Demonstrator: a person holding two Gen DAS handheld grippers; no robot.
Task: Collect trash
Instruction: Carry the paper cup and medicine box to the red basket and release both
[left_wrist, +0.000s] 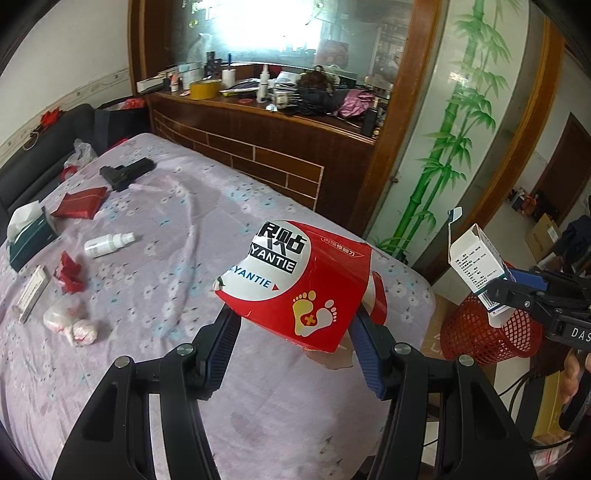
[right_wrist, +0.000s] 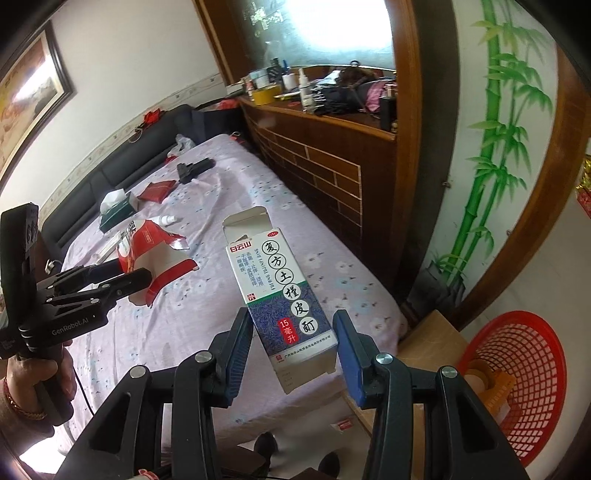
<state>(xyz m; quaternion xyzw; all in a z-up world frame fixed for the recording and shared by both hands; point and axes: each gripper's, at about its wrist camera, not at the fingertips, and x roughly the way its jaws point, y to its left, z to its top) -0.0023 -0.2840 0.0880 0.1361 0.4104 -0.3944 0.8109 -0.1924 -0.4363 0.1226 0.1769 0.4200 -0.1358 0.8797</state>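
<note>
Left wrist view is showing the left gripper (left_wrist: 295, 328) clenching a torn red and white foot-patch packet (left_wrist: 295, 280), which is sitting between the blue pads and sticking up past their tips, hanging over the lilac flowered bed (left_wrist: 177, 206). On the bed, farther from the red mesh basket (left_wrist: 476, 332) than the packet, are lying a white spray bottle (left_wrist: 107, 243), a crumpled red wrapper (left_wrist: 70, 273), white tissue wads (left_wrist: 72, 321), a green tissue box (left_wrist: 29, 236), a flat red pouch (left_wrist: 81, 203) and a black toy pistol (left_wrist: 127, 171). The basket is standing on the floor just off the bed's corner.

In the right wrist view, the right gripper (right_wrist: 293, 354) is grasping a white and blue medicine carton (right_wrist: 284, 295) by its lower end, its open flap pointing away from the fingers. The carton is hanging over the bed's edge, near the basket, which is sitting beside the gripper with some trash already inside.
</note>
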